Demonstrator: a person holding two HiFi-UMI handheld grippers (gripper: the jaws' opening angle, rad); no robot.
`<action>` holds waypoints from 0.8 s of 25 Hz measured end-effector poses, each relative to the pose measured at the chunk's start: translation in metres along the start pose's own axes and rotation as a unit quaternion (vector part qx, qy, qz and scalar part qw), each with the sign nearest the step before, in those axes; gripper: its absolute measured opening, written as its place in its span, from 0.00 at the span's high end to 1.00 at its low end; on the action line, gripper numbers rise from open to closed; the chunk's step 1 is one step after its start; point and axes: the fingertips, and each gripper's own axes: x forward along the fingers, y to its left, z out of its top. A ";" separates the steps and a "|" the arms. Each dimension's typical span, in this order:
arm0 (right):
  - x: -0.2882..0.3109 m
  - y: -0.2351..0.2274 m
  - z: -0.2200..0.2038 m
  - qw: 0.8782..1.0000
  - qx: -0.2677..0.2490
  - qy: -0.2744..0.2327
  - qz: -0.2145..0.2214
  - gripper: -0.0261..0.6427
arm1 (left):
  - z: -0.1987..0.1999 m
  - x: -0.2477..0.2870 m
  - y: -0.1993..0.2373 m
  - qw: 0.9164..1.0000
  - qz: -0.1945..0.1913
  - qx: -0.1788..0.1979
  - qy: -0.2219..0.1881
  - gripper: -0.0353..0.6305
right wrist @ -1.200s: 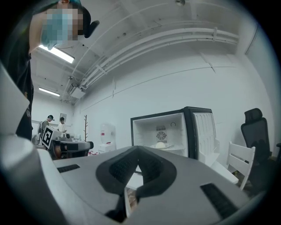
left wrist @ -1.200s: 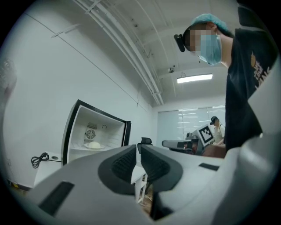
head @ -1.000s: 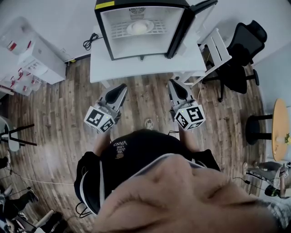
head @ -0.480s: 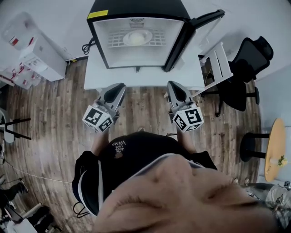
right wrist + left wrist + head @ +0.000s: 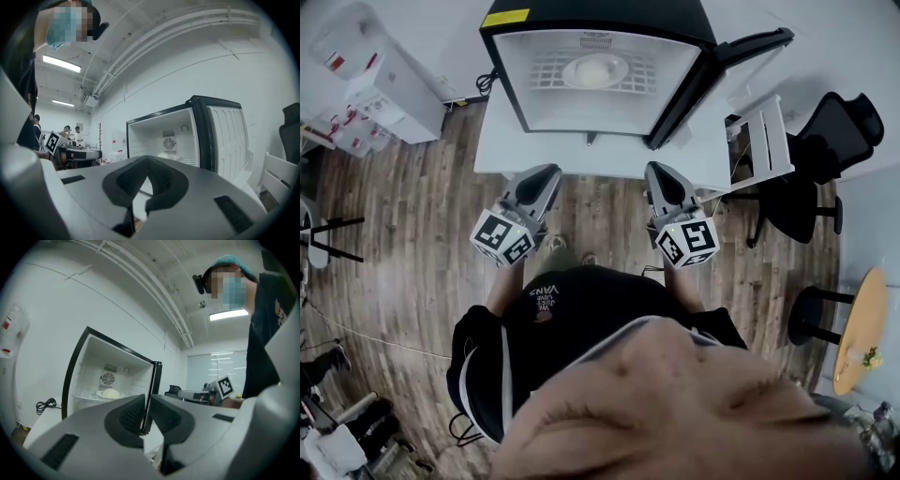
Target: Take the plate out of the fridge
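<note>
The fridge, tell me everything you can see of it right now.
The fridge is a small boxy unit with a black casing and frame, a yellow label on its top edge and a bright white interior. It stands upright on a white table by the wall. Its door, ribbed white inside, is swung wide open to the right in the head view. A round fan grille sits in the back wall. A white wire shelf carries a plate with something pale on it.

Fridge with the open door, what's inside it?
The black-framed white fridge holds a white plate with something pale and rounded on it, sitting on a white wire shelf. A round fan is on the back wall. Whatever lies under the shelf is hidden.
</note>
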 end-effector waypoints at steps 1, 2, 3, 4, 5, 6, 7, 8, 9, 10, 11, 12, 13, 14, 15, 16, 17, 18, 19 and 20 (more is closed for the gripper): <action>0.004 -0.001 0.000 1.000 0.001 0.001 0.001 0.96 | 0.000 0.002 0.004 1.000 -0.001 -0.001 0.001 0.91; 0.009 -0.001 0.001 1.000 0.001 0.001 0.001 0.96 | 0.001 0.004 0.008 1.000 -0.001 -0.002 0.001 0.91; 0.012 -0.001 0.001 1.000 -0.001 0.001 0.000 0.96 | 0.001 0.006 0.012 1.000 -0.003 -0.002 0.002 0.91; 0.016 -0.002 0.002 1.000 -0.002 0.000 -0.003 0.96 | 0.002 0.009 0.017 1.000 -0.007 -0.002 0.002 0.91; 0.019 -0.003 0.003 1.000 -0.004 0.001 -0.006 0.96 | 0.003 0.013 0.021 1.000 -0.011 -0.002 0.001 0.91; 0.022 -0.005 0.005 1.000 -0.005 0.001 -0.010 0.96 | 0.004 0.018 0.025 1.000 -0.017 -0.003 0.001 0.91; 0.026 -0.006 0.006 1.000 -0.006 0.001 -0.013 0.96 | 0.006 0.023 0.028 1.000 -0.023 -0.004 0.001 0.91; 0.030 -0.007 0.008 1.000 -0.007 0.002 -0.017 0.96 | 0.008 0.027 0.032 1.000 -0.029 -0.005 0.000 0.91; 0.034 -0.008 0.010 1.000 -0.008 0.002 -0.020 0.96 | 0.010 0.031 0.036 0.999 -0.035 -0.006 -0.001 0.91; 0.039 -0.009 0.012 1.000 -0.009 0.001 -0.024 0.96 | 0.011 0.035 0.040 0.999 -0.041 -0.009 0.000 0.91; 0.044 -0.009 0.014 1.000 -0.010 -0.001 -0.029 0.96 | 0.012 0.038 0.045 0.999 -0.047 -0.012 0.000 0.91; 0.048 -0.009 0.016 0.999 -0.011 -0.004 -0.033 0.96 | 0.013 0.041 0.049 0.998 -0.054 -0.015 0.001 0.91; 0.052 -0.009 0.018 0.999 -0.013 -0.006 -0.037 0.96 | 0.013 0.043 0.053 0.998 -0.062 -0.017 0.002 0.91; 0.057 -0.009 0.019 0.999 -0.014 -0.008 -0.041 0.96 | 0.014 0.045 0.056 0.997 -0.071 -0.019 0.002 0.91; 0.061 -0.008 0.020 0.999 -0.015 -0.009 -0.044 0.96 | 0.015 0.047 0.060 0.997 -0.079 -0.020 0.003 0.91; 0.065 -0.007 0.020 0.999 -0.015 -0.010 -0.048 0.96 | 0.016 0.048 0.063 0.996 -0.087 -0.021 0.003 0.91; 0.069 -0.007 0.020 0.999 -0.014 -0.012 -0.052 0.96 | 0.017 0.049 0.067 0.995 -0.092 -0.022 0.005 0.91; 0.073 -0.007 0.020 0.998 -0.013 -0.013 -0.055 0.96 | 0.017 0.050 0.071 0.995 -0.096 -0.023 0.006 0.91; 0.077 -0.006 0.019 0.998 -0.013 -0.014 -0.058 0.96 | 0.017 0.051 0.076 0.995 -0.099 -0.024 0.008 0.91; 0.082 -0.006 0.019 0.998 -0.013 -0.015 -0.061 0.96 | 0.018 0.053 0.080 0.994 -0.102 -0.024 0.009 0.91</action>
